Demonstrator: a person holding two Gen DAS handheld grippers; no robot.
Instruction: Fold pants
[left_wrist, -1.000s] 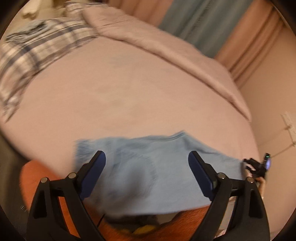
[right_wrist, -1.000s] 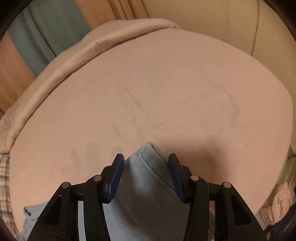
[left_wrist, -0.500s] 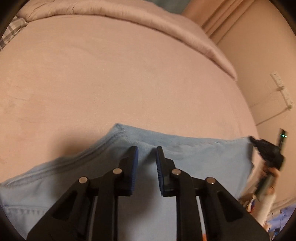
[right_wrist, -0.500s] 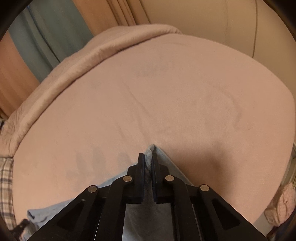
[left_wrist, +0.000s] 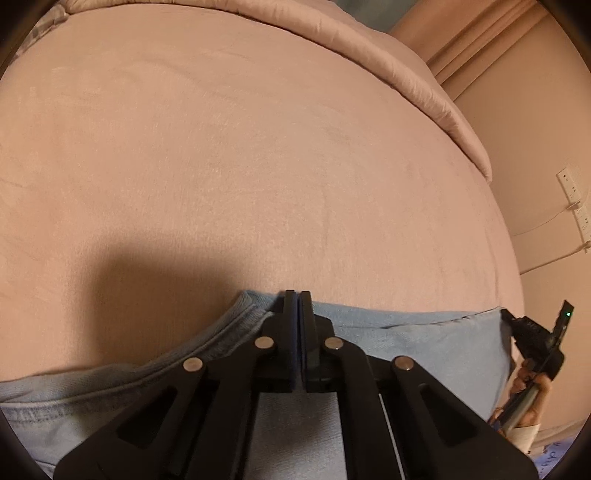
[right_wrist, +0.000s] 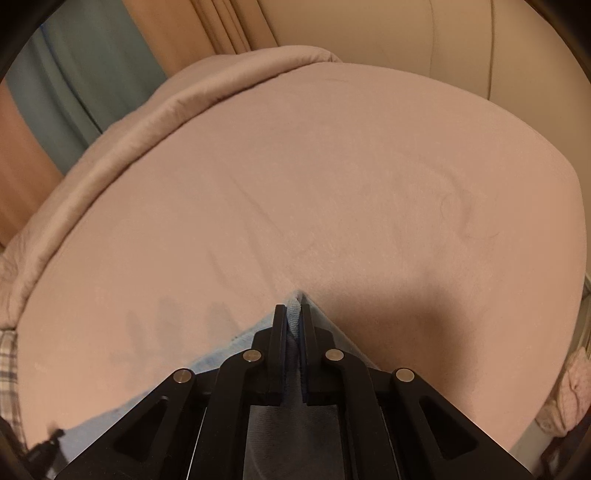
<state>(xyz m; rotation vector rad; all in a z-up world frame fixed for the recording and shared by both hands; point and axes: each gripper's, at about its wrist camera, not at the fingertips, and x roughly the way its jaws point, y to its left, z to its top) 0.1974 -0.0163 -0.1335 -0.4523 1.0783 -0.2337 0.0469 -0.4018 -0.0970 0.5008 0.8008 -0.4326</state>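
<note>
Light blue pants (left_wrist: 417, 343) lie across the near edge of a pink bed (left_wrist: 258, 166). My left gripper (left_wrist: 298, 295) is shut on the far edge of the pants, near the ribbed waistband (left_wrist: 221, 339). My right gripper (right_wrist: 294, 308) is shut on another corner of the pants (right_wrist: 293, 314), with cloth pinched between its blue pads. The right gripper also shows at the right end of the pants in the left wrist view (left_wrist: 532, 336). The pants stretch between the two grippers; their near part is hidden under the gripper bodies.
A folded pink duvet (left_wrist: 332, 48) runs along the far side of the bed, also in the right wrist view (right_wrist: 155, 122). A plaid cloth (right_wrist: 7, 373) lies at the left edge. A wall with sockets (left_wrist: 570, 192) and curtains (right_wrist: 74, 85) border the bed.
Both grippers closed on the pants edge: the right shut half a second ago, the left narrowed then shut fully. The left view swung toward the bed's right side.
</note>
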